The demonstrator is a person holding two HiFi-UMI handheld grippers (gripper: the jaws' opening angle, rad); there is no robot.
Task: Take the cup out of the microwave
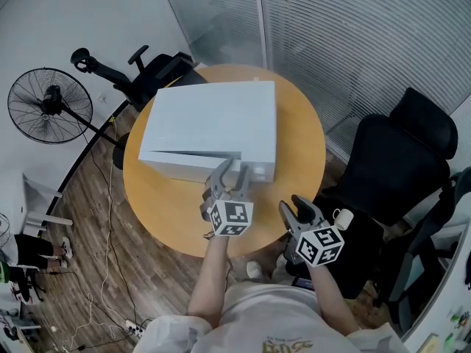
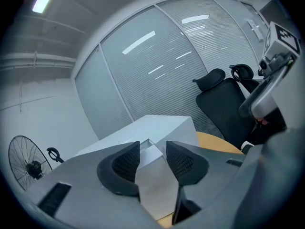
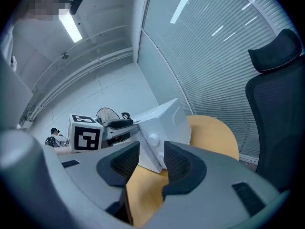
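Reaching over the round table (image 1: 302, 131), the left hand-held gripper (image 1: 229, 169) clamps its jaws on the free edge of the door (image 1: 184, 166) of the white microwave (image 1: 213, 120), which stands slightly ajar. No view shows the cup. Further right, the right hand-held gripper (image 1: 296, 208) hovers beside the table's edge, jaws parted and empty.

A round wooden table (image 1: 165, 212) stood on a brown wood floor (image 1: 81, 256), with black chairs (image 1: 390, 160) near it and a big fan (image 1: 48, 105) by the white wall (image 1: 44, 20). Tall glass walls with blinds (image 1: 353, 35) ran behind. A long light (image 3: 70, 26) glowed on the ceiling.
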